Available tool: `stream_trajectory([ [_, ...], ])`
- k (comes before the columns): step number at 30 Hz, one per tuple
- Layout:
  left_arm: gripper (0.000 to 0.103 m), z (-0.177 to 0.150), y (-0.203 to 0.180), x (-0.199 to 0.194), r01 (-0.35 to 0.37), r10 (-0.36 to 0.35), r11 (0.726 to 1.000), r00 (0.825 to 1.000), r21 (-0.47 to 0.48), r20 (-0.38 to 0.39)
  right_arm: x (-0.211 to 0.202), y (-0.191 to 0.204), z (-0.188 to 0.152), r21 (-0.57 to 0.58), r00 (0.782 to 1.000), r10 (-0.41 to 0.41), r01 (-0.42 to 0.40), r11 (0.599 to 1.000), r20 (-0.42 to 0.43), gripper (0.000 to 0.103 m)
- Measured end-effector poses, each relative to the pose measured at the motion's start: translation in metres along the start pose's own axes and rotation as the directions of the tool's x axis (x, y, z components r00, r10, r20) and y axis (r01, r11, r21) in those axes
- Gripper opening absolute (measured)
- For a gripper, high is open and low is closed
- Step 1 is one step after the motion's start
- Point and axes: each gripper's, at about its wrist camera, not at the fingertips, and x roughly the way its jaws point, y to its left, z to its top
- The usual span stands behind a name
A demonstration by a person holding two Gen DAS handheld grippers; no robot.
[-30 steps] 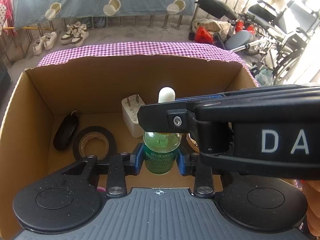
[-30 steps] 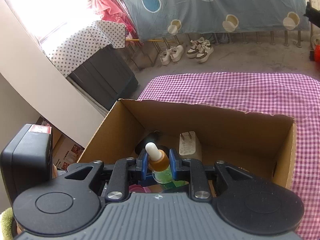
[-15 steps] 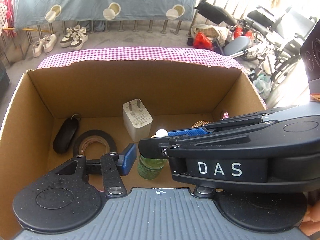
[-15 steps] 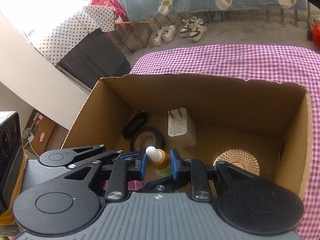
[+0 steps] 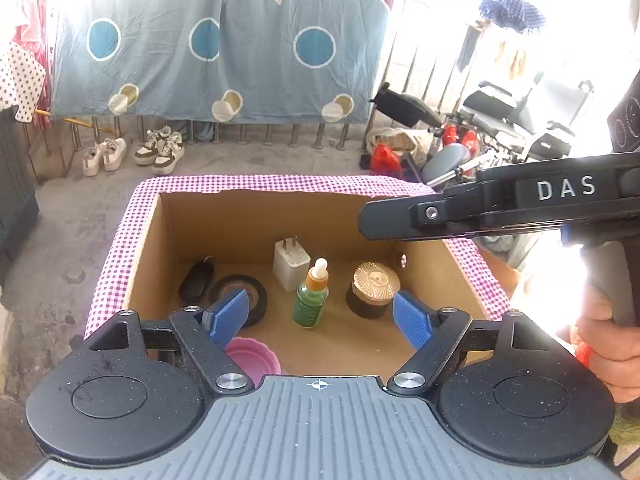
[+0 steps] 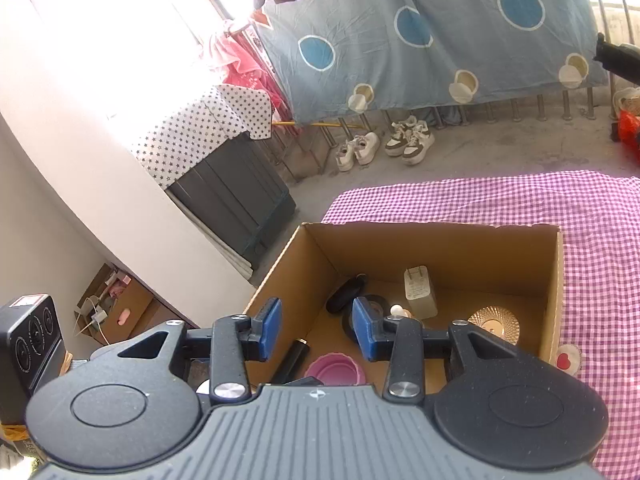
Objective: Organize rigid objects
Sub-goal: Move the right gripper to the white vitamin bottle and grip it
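1. Left wrist view looks down into an open cardboard box (image 5: 168, 240) that stands on a table under a pink checked cloth (image 5: 116, 248).
2. From left to right the box holds one black oval fob (image 5: 196, 280), one roll of black tape (image 5: 256, 294) lying flat, one white plug adapter (image 5: 291, 264), one green dropper bottle (image 5: 311, 296) standing upright near the middle of the floor, and one dark jar with a gold lid (image 5: 374, 286). A pink lid (image 5: 252, 356) lies at the near edge, just beside the left finger.
3. The left hand-held gripper (image 5: 320, 318) hangs above the box, tilted downward. Its jaws have just been opening and now stand wide, with nothing gripped; the bottle stands free on the box floor, farther in than the blue pads (image 5: 228, 316).
4. The right hand-held gripper (image 6: 316, 330) reaches in from the right, held by a hand (image 5: 608, 344) at the picture's edge. Its jaws have also just been opening and are partly apart, holding nothing.
5. Right wrist view shows the same box, with a black cylinder (image 6: 294, 360) lying beside the pink lid.
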Motion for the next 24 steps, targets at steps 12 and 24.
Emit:
stream_trajectory([
  [12,0.092,-0.067,0.065,-0.045,-0.159,0.159,0.981,0.987,-0.112,-0.007,-0.024,0.056,-0.086,0.116,0.974,0.228,-0.228,0.967,0.015,0.056],
  [24,0.073,-0.095,0.082,0.009,-0.212,0.209,0.975,0.976,-0.058,-0.057,0.09,0.068,-0.107,0.198,0.991,0.078,-0.055,0.979,-0.112,0.048],
])
